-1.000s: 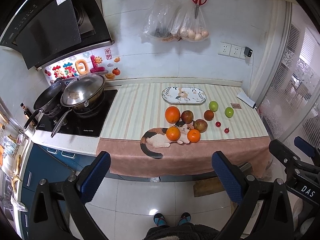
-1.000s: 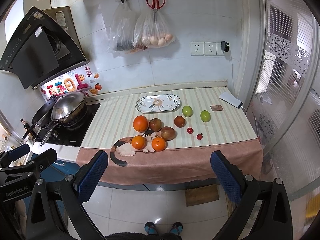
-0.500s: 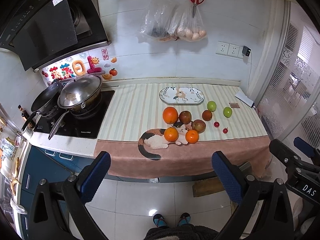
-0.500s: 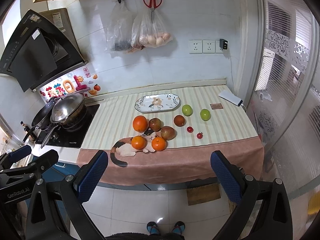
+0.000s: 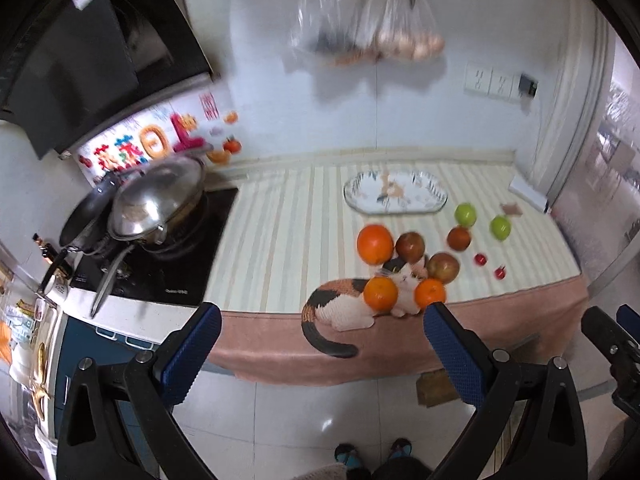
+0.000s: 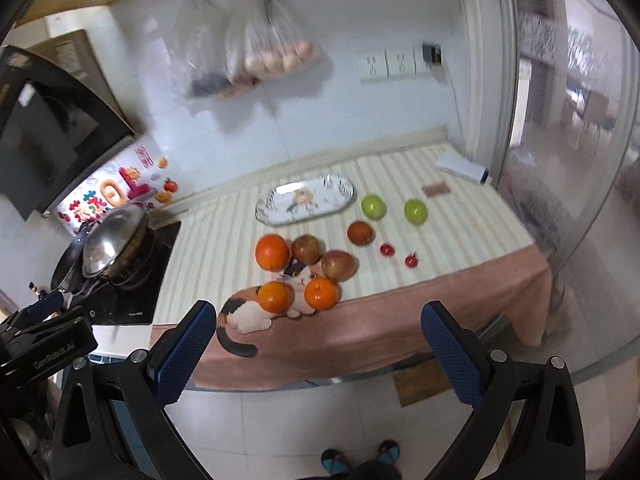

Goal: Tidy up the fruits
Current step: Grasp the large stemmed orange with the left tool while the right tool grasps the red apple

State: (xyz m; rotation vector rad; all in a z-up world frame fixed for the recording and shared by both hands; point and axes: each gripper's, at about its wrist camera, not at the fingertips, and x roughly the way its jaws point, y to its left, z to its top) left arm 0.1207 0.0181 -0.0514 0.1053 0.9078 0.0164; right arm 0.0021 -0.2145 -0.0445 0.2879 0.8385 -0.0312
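Fruit lies loose on the striped counter cloth (image 5: 288, 240): a big orange (image 5: 375, 243), two smaller oranges (image 5: 380, 294) (image 5: 430, 292), reddish apples (image 5: 410, 246) (image 5: 443, 267), two green apples (image 5: 465, 214) (image 5: 500, 227) and small red tomatoes (image 5: 481, 258). Behind them sits an empty oval patterned plate (image 5: 394, 198) (image 6: 306, 199). My left gripper (image 5: 320, 340) is open, held off the counter's front edge with nothing between its blue pads. My right gripper (image 6: 316, 338) is open too, also short of the counter, the oranges (image 6: 273, 297) (image 6: 321, 294) just beyond it.
A stove with a lidded wok (image 5: 158, 200) and a pan fills the counter's left end. Plastic bags (image 5: 368, 36) and red scissors hang on the back wall above. A glass door (image 6: 580, 160) bounds the right side. The person's feet (image 5: 372, 450) stand on the tiled floor.
Both grippers have moved forward toward the counter; the fruit looks larger and nearer. The view is slightly blurred from motion. Both stay open and empty.
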